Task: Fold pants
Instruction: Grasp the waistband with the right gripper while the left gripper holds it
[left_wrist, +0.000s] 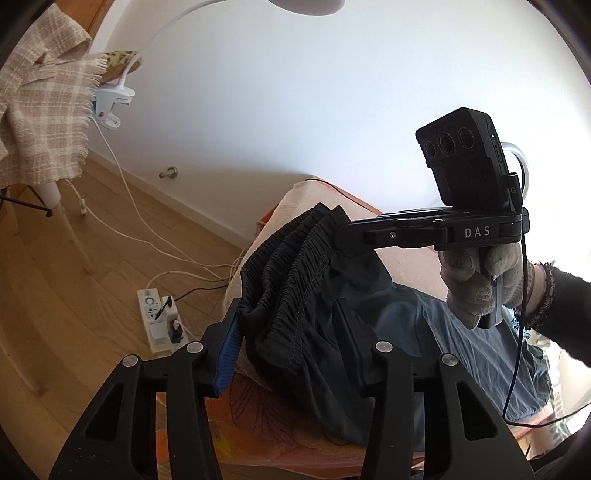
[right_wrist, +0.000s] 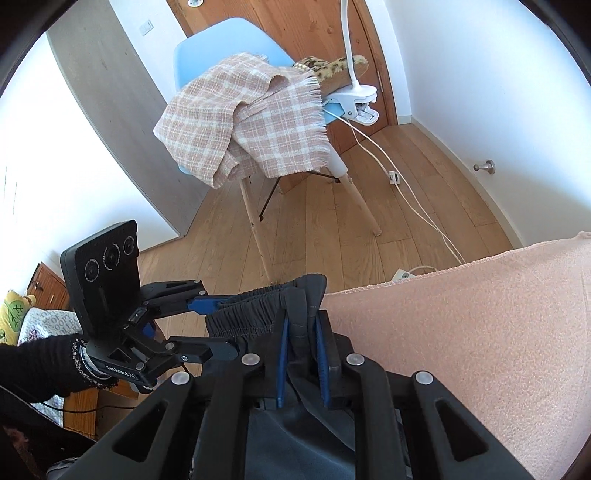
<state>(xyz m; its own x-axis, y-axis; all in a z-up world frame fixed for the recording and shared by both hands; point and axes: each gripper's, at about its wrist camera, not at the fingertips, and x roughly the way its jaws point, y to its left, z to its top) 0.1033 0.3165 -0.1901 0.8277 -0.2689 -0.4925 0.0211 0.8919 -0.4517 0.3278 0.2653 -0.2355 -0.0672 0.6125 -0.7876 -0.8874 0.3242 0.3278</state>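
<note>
- While both tongs grip the elastic waistband, the black pants (left_wrist: 314, 295) hang bunched between them above a surface draped in a peach towel (right_wrist: 461, 314).
- Left tongs (left_wrist: 291, 332) are clenched on the pants at one end of the gathered waistband; a blue pad (left_wrist: 227, 354) presses the fabric on the left side, and the other finger is hidden behind cloth.
- Right tongs (right_wrist: 301, 354) are clenched on a fold of the same waistband, with dark fabric pinched between two blue-lined fingers (right_wrist: 282, 350).
- In the left wrist view, a gloved hand (left_wrist: 476, 280) holds the right tool's handle, with a camera block mounted above it.
- Below the pants in that view lie a blue-grey garment (left_wrist: 461, 332) and an orange printed cloth (left_wrist: 258, 413).
- Beyond, on the wooden floor (right_wrist: 332, 229), stands a light blue chair (right_wrist: 207, 48) draped with a checked blanket (right_wrist: 229, 118); a white clip lamp (right_wrist: 356, 99) is clamped to it.
- A white power strip (left_wrist: 159, 317) lies on the floor near the surface's edge.
</note>
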